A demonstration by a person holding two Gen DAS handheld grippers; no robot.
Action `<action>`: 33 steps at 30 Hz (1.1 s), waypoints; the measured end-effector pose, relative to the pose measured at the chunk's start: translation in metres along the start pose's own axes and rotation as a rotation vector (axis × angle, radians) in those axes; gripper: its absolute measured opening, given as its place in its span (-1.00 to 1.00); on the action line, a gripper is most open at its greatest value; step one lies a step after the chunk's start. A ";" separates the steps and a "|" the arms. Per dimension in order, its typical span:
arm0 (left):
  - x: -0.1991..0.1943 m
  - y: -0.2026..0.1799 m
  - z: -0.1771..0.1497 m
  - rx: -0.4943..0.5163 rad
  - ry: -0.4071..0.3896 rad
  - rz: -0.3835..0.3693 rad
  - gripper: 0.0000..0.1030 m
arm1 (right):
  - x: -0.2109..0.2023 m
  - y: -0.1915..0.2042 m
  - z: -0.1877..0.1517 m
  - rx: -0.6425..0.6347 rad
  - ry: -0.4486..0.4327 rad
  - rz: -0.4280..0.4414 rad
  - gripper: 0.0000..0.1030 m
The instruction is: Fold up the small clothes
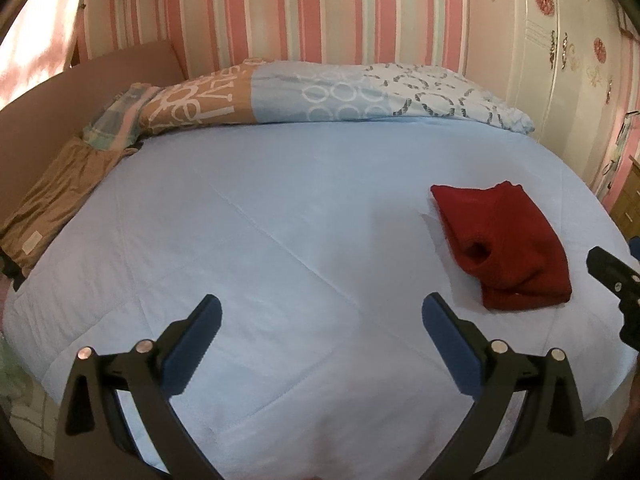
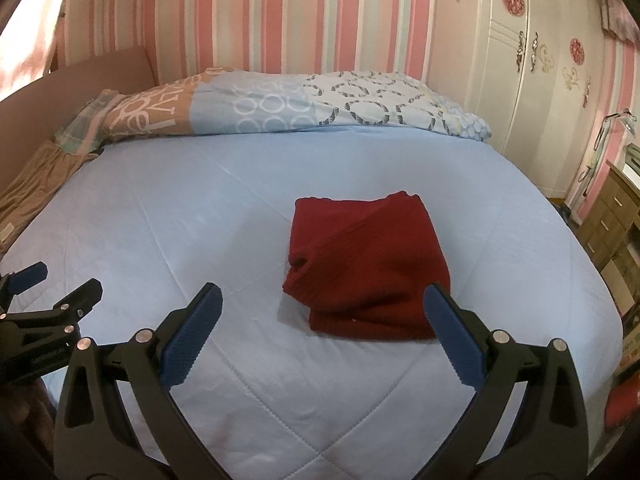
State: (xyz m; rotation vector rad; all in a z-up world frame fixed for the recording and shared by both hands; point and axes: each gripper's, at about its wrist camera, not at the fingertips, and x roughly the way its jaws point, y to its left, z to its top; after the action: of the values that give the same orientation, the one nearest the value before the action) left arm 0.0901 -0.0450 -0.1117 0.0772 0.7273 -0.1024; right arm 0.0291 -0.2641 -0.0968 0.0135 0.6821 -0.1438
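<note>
Lying folded on the bed (image 2: 160, 208), red garment (image 2: 366, 268) just ahead of right tongs (image 2: 322, 300); left tongs (image 1: 320, 312), both spread, gripping nothing.

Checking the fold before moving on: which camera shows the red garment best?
The right wrist view: the folded red garment lies near centre on the blue bedspread, its stacked edges visible. The left wrist view shows the garment whole but off to the right, more distorted.

black claw (image 1: 322, 314) arms, ridged blue pads (image 1: 192, 346) (silver rivets at the pivots).
</note>
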 end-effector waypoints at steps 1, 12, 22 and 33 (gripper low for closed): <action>-0.001 0.001 0.001 -0.004 -0.005 0.004 0.95 | 0.000 0.001 0.001 -0.001 0.000 -0.001 0.94; -0.008 0.000 0.003 0.010 -0.059 0.037 0.96 | 0.000 -0.004 0.004 0.012 0.011 0.015 0.94; -0.013 0.004 0.002 0.000 -0.079 0.023 0.96 | 0.001 -0.001 0.001 0.021 0.021 0.036 0.94; -0.025 0.002 0.005 0.006 -0.122 -0.001 0.96 | 0.000 0.001 0.002 0.013 0.014 0.028 0.94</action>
State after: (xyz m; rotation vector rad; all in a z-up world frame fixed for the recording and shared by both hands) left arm 0.0757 -0.0421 -0.0913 0.0757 0.6057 -0.1091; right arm 0.0302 -0.2628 -0.0956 0.0365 0.6950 -0.1208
